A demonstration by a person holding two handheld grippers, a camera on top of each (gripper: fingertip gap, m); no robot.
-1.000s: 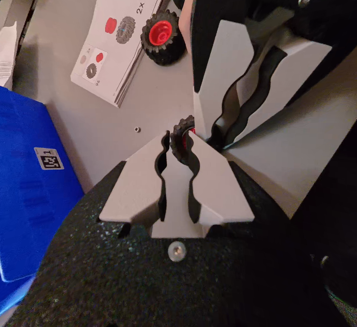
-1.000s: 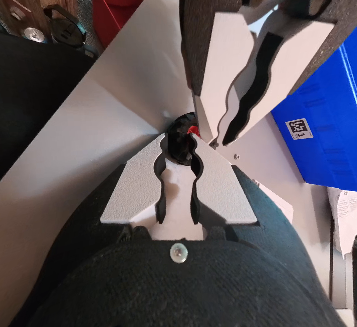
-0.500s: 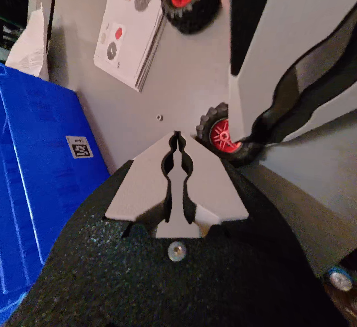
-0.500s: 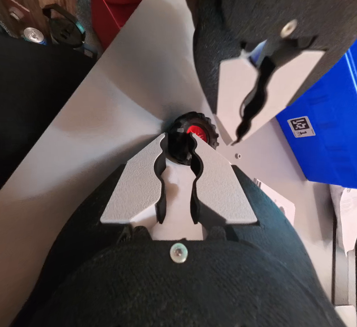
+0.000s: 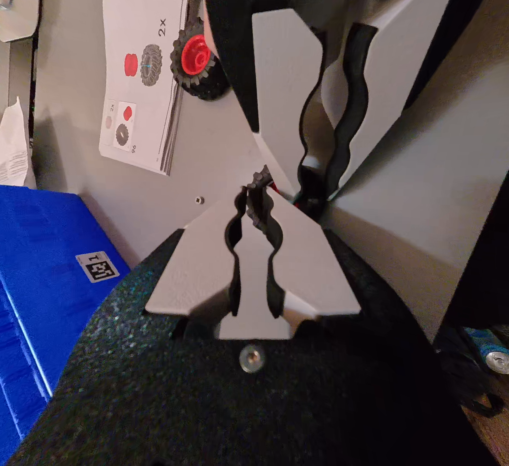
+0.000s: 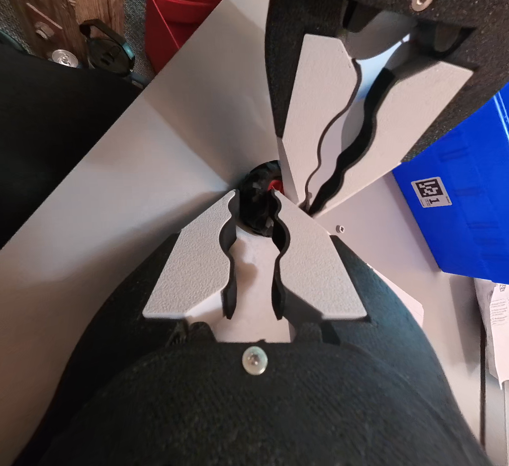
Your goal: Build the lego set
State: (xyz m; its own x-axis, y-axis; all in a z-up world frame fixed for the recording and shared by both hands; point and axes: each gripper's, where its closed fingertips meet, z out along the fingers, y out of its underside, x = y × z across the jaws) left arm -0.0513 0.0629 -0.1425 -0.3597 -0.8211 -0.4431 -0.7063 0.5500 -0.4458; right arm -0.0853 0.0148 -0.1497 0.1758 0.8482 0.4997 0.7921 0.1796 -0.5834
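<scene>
Where both grippers meet over the grey table (image 6: 137, 177), a knobbly black rubber tyre on a red plastic hub, the wheel (image 6: 257, 200), sits pinched. Left gripper (image 5: 254, 194) has its wavy jaws narrowed onto the tread; right gripper (image 6: 254, 195) jaws clamp it too. A finished wheel (image 5: 195, 63) lies beside the instruction booklet (image 5: 137, 89).
</scene>
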